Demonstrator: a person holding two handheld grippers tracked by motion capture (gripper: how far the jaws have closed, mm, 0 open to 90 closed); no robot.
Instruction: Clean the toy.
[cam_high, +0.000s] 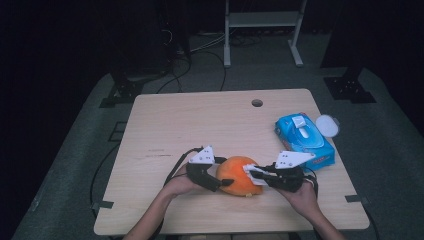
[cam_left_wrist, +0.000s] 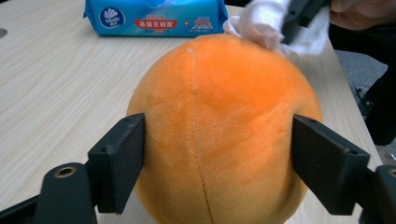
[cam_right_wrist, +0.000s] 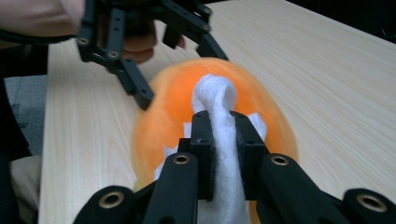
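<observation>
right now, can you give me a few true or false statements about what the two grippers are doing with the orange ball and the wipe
1. The left gripper has its jaws on either side of the orange plush ball. True.
2. The right gripper is empty. False: its jaws are shut on a white wipe.
3. The white wipe is touching the orange plush ball. True.
4. The blue wipes pack lies on the table's left half in the high view. False: it lies near the right edge of the table.
5. The orange plush ball is lifted off the table. False: it rests on the tabletop.
</observation>
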